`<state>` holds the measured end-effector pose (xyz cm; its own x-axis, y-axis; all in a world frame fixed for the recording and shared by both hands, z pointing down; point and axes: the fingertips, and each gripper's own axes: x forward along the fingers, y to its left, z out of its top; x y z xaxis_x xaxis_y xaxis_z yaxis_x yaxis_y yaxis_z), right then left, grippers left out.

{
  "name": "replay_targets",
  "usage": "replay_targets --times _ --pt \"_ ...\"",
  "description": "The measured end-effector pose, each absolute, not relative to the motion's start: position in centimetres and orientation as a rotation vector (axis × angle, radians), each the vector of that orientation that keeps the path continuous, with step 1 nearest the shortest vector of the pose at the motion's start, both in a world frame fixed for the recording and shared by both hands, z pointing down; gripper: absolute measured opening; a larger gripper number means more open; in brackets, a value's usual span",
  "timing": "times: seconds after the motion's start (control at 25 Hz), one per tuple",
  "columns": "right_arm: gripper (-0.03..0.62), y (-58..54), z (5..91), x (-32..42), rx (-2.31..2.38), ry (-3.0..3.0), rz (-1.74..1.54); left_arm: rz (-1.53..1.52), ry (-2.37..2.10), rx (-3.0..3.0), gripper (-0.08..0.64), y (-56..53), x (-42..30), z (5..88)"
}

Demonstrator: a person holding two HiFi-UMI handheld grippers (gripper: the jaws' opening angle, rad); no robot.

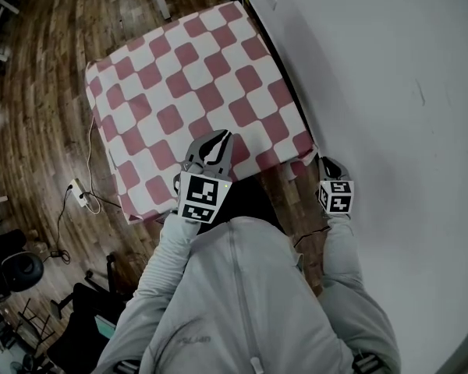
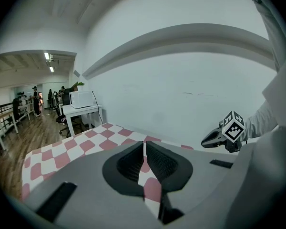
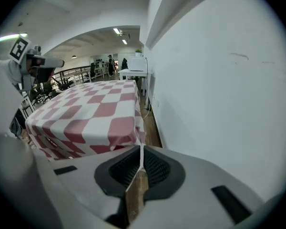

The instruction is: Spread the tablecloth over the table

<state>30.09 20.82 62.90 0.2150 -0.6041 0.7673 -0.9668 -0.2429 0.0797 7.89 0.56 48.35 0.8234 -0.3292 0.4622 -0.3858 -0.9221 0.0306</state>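
A red-and-white checked tablecloth lies over the table, hanging down at its near and left sides. My left gripper is at the cloth's near edge, shut on a fold of it; in the left gripper view the checked cloth runs between the closed jaws. My right gripper is at the near right corner by the wall. It is shut on a thin strip of the cloth's corner, which rises to the draped corner. The table itself is hidden under the cloth.
A white wall runs close along the table's right side. Wooden floor surrounds the rest, with a power strip and cable on the left. Dark chairs and gear stand at lower left. A white desk with a microwave stands beyond the table.
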Motion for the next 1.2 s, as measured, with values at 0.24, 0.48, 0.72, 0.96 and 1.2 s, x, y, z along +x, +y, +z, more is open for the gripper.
replay_targets --times 0.24,0.48,0.72,0.96,1.2 --pt "0.028 13.9 56.4 29.3 1.895 -1.657 0.617 0.639 -0.708 2.869 0.04 0.1 7.5 46.9" --pt "0.028 4.1 49.6 24.9 1.783 -1.91 0.395 0.553 -0.922 2.831 0.04 -1.9 5.0 43.7" --pt "0.028 -3.7 42.9 18.2 1.678 -2.191 0.201 0.498 -1.184 2.778 0.04 -4.4 0.1 41.0" --pt "0.028 -6.5 37.8 13.1 1.622 -2.399 0.075 0.455 -1.448 2.7 0.04 -5.3 -6.4 38.5" --pt "0.028 -6.3 34.1 10.8 1.621 -2.508 -0.028 0.396 -1.568 2.657 0.04 -5.0 -10.0 36.5"
